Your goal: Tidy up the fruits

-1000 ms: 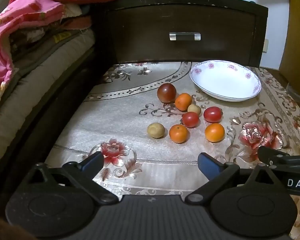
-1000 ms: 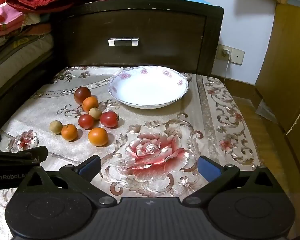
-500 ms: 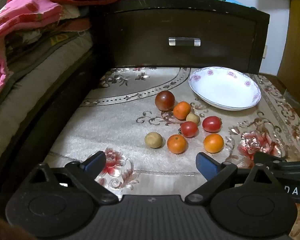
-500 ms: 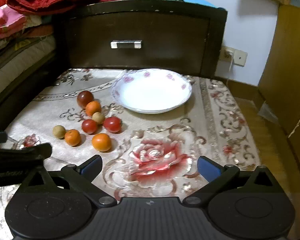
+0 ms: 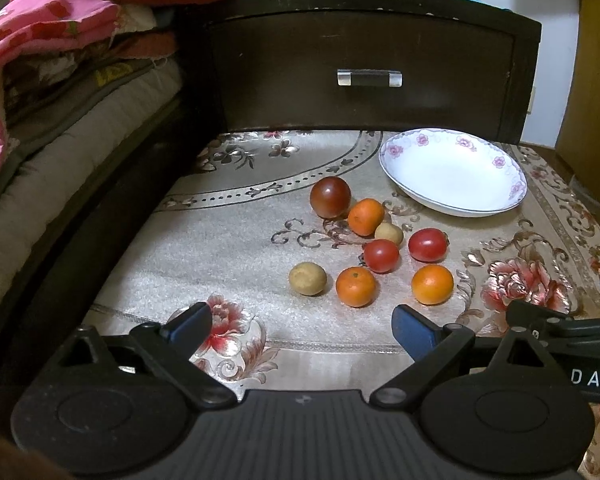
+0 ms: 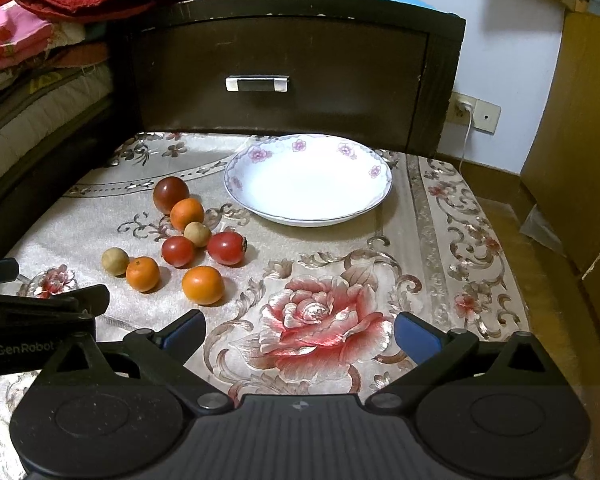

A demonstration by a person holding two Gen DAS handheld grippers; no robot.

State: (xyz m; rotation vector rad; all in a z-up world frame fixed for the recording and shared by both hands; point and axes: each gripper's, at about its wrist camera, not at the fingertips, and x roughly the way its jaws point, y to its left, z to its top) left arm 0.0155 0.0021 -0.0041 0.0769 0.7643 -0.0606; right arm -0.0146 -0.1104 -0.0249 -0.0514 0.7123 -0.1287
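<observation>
Dark wood is filling the back of both views: a drawer front [image 6: 284, 76] with a metal handle [image 6: 257, 83] is standing right behind the floral cloth [image 6: 432, 216], and piled bedding [image 5: 60, 60] is crowding the left side. On the cloth, eight fruits are sitting in a loose cluster just left of a white dish [image 6: 308, 178] with pink flowers on its rim; nothing is lying in the dish. A dark plum [image 5: 330, 197] is touching an orange [image 5: 366, 216], which is touching a small tan fruit [image 5: 389, 233]; two red tomatoes [image 5: 381, 255] are lying just beside these, and two more oranges and a second tan fruit [image 5: 307, 278] are forming the near row. The left gripper [image 5: 300, 322] is hovering in front of the near row with its jaws spread apart and holding nothing. The right gripper [image 6: 298, 330] is also gaping wide, over a big red rose in the cloth, with nothing between its fingers. Each gripper's body is hiding the near edge of the cloth, and each is cutting into the other's view at the side, partly out of frame. A wall socket [image 6: 476, 109] and yellow cabinet [image 6: 580, 128] are showing at right.
</observation>
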